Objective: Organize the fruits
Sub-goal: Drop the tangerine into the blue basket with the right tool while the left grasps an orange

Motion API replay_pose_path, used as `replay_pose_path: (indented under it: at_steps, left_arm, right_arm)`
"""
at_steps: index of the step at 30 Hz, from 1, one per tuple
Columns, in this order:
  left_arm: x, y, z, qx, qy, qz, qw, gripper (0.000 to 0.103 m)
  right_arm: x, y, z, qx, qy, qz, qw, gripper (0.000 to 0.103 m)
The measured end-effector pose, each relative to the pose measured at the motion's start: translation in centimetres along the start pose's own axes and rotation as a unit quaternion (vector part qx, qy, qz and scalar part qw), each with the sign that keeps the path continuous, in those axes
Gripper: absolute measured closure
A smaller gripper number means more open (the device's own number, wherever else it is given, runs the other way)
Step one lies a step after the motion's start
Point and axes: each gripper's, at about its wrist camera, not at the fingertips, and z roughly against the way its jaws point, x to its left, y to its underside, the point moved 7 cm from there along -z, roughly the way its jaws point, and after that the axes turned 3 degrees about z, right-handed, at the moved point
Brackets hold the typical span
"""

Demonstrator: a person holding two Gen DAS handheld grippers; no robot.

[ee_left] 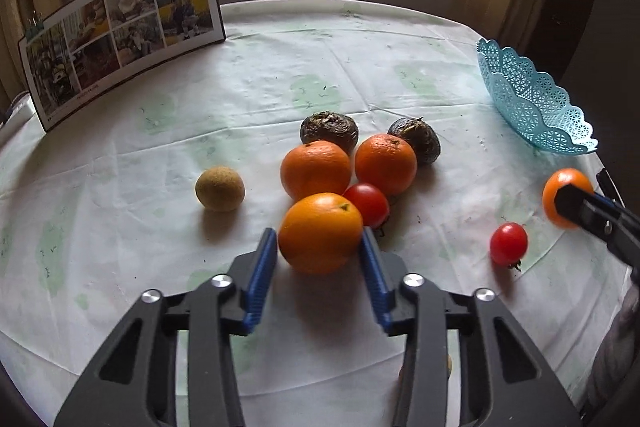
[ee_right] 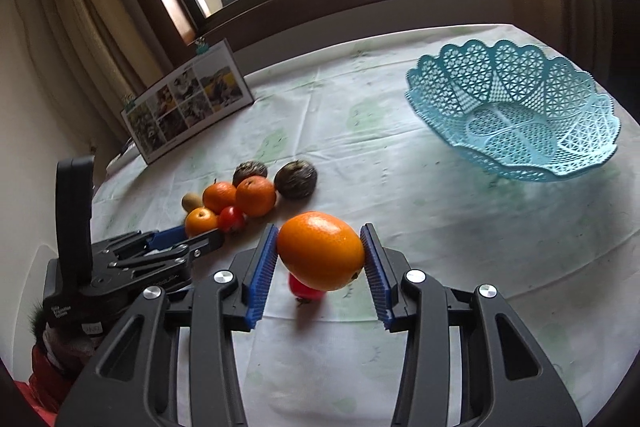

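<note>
My left gripper (ee_left: 319,241) is shut on an orange (ee_left: 320,231) at the near end of a fruit cluster; it also shows in the right wrist view (ee_right: 200,231). Behind it lie two more oranges (ee_left: 315,169) (ee_left: 385,163), a red tomato (ee_left: 369,203), two dark wrinkled fruits (ee_left: 329,129) (ee_left: 416,139) and a tan round fruit (ee_left: 219,188). My right gripper (ee_right: 319,253) is shut on another orange (ee_right: 320,255), held above the cloth over a second tomato (ee_right: 303,290). The light blue lace basket (ee_right: 516,115) stands empty to the far right.
A photo calendar (ee_left: 120,39) stands at the table's back left, before a window. The white and green tablecloth (ee_left: 280,75) covers the round table, whose edge curves close behind the basket (ee_left: 532,99).
</note>
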Motion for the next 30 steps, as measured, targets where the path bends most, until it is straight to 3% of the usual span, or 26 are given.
replay_pose_path:
  at_steps: [9,18,23,30]
  left_arm:
    - [-0.5,0.2,1.0,-0.006,-0.003,-0.008,0.9999,0.063]
    - [-2.0,-0.4,3.2,-0.027,-0.006,-0.018,0.9995,0.063]
    - [-3.4,-0.9,3.7,-0.031,-0.011,-0.034,0.9989,0.063]
    - [-6.3,-1.7,3.8,-0.031,-0.016,-0.056,0.9978,0.063]
  right_arm:
    - [-2.4,-2.3,2.5,-0.046,0.025,-0.014,0.999,0.059]
    - [-9.0,-5.5,3.7,-0.089,0.09,-0.051,0.991,0.059]
    - [-12.3,-5.7,2.6,-0.085,0.133,-0.053,0.986,0.059]
    - [-14.5,-4.8,3.7,-0.113,0.153,-0.072,0.979,0.052]
